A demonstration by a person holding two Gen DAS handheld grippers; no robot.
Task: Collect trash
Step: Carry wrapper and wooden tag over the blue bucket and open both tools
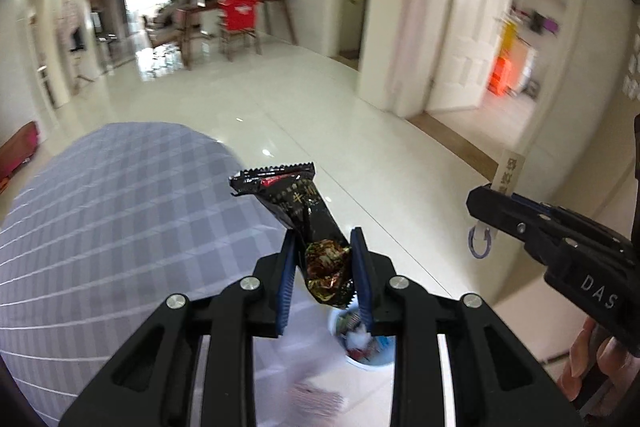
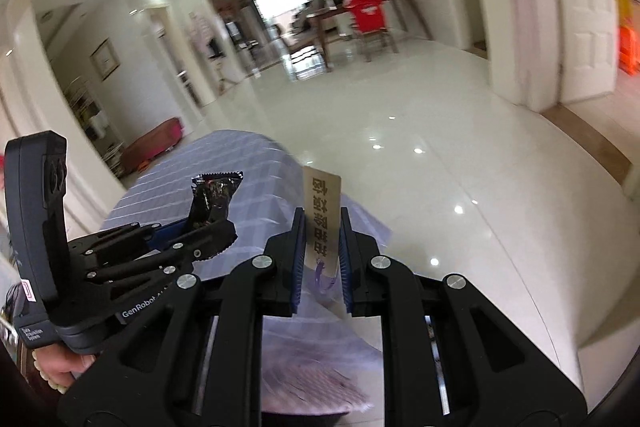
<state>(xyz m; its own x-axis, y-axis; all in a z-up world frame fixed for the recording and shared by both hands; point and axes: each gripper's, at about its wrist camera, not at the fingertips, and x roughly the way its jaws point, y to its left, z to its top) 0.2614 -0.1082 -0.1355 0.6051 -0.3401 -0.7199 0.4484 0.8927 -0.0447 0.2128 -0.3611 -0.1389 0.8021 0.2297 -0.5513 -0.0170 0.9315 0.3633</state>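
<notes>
Table: grey checked cloth (image 1: 120, 227), far left, edge just beside both grippers.
Left gripper (image 1: 324, 267): blue pads clamped on black snack wrapper (image 1: 296, 199); crimped end sticks up past the fingertips.
Bin: small white tub (image 1: 360, 343) on floor, below left gripper, scraps inside, blurred.
Right gripper (image 2: 322, 251): pads pinched together on tan paper strip (image 2: 322, 199), printed characters, standing upright.
Floor: glossy pale tile (image 2: 460, 147).
</notes>
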